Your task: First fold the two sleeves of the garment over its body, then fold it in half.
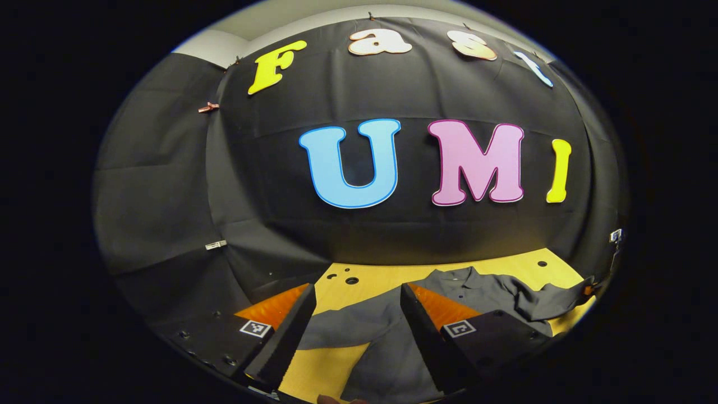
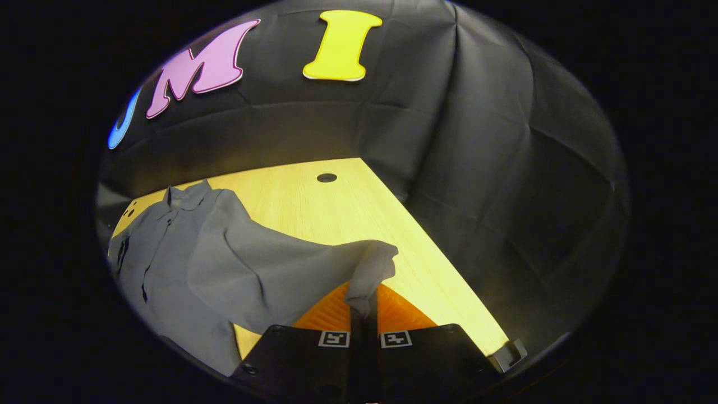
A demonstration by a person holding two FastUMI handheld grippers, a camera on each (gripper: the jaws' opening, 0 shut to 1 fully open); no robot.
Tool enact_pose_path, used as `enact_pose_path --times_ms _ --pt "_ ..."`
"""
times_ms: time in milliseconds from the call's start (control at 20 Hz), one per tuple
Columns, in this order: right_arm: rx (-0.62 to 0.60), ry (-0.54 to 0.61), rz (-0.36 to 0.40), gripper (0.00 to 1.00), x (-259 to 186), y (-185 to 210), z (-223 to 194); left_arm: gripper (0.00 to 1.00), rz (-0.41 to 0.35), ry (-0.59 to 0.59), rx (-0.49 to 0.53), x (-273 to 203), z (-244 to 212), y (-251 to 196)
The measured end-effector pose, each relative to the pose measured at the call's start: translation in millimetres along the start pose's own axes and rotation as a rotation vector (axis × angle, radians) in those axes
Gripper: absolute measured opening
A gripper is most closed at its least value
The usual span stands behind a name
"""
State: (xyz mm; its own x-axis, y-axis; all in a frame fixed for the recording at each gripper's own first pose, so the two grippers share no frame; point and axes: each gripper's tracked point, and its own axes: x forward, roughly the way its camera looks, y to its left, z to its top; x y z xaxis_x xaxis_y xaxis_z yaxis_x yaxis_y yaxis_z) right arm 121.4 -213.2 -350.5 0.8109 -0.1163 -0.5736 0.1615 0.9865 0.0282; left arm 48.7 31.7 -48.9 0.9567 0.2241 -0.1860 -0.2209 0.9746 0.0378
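A grey button-up shirt [image 2: 168, 264] lies on the wooden table [image 2: 348, 213], collar toward the back wall. In the right gripper view my right gripper [image 2: 363, 303] is shut on the end of one sleeve [image 2: 314, 264], which hangs lifted off the table toward the shirt's body. In the left gripper view my left gripper [image 1: 354, 314] is open above the shirt's other sleeve [image 1: 348, 328], its two black fingers [image 1: 291, 331] apart with nothing between them. The same shirt [image 1: 482, 292] spreads to the right there, with the raised sleeve [image 1: 561, 300] at far right.
Black cloth walls close the table at the back and on the right. The table has round holes [image 2: 326, 178] near the back and more holes [image 1: 351, 280] on its left side. Bare wood lies right of the shirt.
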Motion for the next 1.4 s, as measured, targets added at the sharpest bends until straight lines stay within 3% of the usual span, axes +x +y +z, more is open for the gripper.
enact_pose_path --times_ms 250,550,1050,1400 --pt "0.03 -0.057 -0.029 0.05 -49.8 8.2 15.4 0.95 -0.065 -0.023 0.0 3.7 -1.2 6.5" --pt "0.055 -0.119 0.028 0.05 -102.9 51.1 39.6 0.95 -0.103 -0.038 -0.028 6.1 -6.0 27.0" --pt "0.03 -0.263 0.22 0.05 -165.7 182.9 102.4 0.95 -0.147 -0.057 -0.032 11.1 -14.9 62.2" --pt "-0.035 -0.297 0.352 0.05 -189.8 286.5 117.2 0.95 -0.142 -0.045 -0.047 19.6 -28.1 99.4"
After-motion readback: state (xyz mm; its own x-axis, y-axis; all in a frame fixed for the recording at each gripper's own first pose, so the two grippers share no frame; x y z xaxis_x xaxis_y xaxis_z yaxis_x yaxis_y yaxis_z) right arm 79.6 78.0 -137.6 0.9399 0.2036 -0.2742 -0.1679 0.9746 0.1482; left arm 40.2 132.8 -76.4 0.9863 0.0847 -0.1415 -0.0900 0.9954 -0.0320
